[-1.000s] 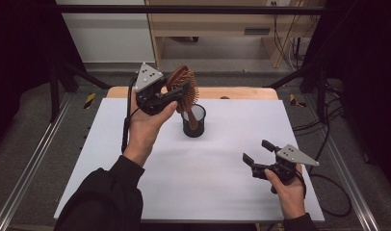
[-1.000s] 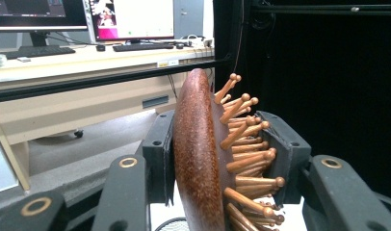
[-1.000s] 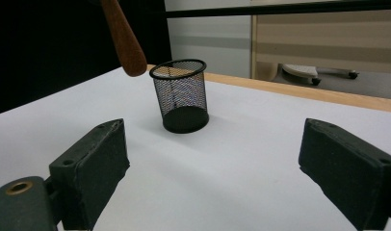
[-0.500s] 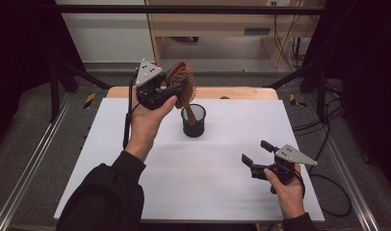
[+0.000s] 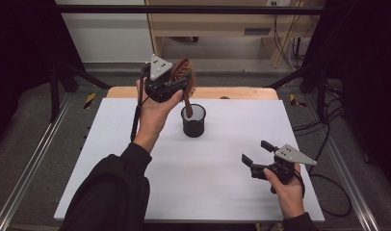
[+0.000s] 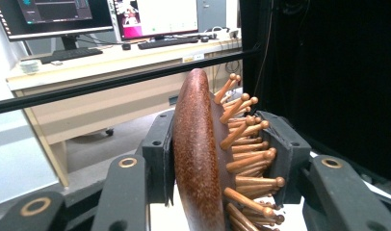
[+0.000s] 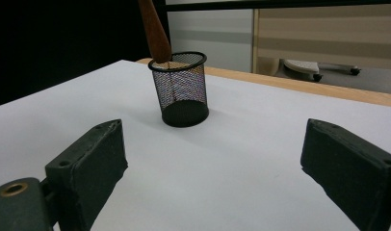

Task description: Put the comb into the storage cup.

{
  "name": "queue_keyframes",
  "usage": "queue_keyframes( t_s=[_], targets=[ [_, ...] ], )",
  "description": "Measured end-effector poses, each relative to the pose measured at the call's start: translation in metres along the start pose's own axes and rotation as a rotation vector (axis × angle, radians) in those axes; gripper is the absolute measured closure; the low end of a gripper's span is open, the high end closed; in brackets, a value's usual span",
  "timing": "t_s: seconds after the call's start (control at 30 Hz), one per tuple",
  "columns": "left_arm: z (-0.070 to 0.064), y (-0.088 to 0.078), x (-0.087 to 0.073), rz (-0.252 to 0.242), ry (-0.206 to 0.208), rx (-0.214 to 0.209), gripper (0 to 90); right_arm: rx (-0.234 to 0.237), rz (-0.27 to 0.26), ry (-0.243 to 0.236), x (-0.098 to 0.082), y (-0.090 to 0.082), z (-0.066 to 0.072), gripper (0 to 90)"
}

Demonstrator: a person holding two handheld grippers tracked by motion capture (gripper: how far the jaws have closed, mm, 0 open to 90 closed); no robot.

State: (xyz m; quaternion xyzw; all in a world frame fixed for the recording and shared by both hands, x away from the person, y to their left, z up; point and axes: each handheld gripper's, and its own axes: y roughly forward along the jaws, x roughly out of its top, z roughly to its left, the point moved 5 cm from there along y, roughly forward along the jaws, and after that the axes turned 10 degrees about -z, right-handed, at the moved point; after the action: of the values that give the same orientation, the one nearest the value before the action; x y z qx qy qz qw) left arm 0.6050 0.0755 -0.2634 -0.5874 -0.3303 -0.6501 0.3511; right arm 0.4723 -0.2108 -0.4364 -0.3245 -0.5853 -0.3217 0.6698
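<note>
I have the left gripper [image 5: 176,83] clamped on the head of the wooden hairbrush [image 5: 184,79]: in the left gripper view its fingers [image 6: 157,154] press the smooth back on one side and the wooden bristle pins on the other. The brush's long axis runs steeply down from those fingers, head up, the handle tip pointing into the mouth of the black mesh cup [image 5: 193,120] just below them; the right gripper view shows the handle leaning at the cup's [image 7: 181,89] near-left rim. The cup stands upright near the far edge of the white surface [image 5: 111,168], with bare surface all round it and a wide open stretch between it and my right gripper [image 5: 258,153]. My left forearm reaches forward and up, palm under the gripper. The right hand [image 5: 285,185] rests low at the near right edge, its fingers [image 7: 85,166] wide apart, holding nothing, pointing toward the cup.
</note>
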Motion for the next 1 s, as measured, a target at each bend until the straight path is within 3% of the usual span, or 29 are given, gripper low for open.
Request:
queue_keyframes(
  t_s=[0.33,1.0],
  targets=[
    [0.004,0.015,-0.017,0.026,0.017,0.023,52.3,-0.004,0.014,-0.002,-0.002,0.0,-0.003,8.5],
    [0.004,0.026,-0.041,0.072,0.022,0.03,52.1,-0.008,0.033,0.001,-0.004,0.0,-0.006,7.9]
  ],
)
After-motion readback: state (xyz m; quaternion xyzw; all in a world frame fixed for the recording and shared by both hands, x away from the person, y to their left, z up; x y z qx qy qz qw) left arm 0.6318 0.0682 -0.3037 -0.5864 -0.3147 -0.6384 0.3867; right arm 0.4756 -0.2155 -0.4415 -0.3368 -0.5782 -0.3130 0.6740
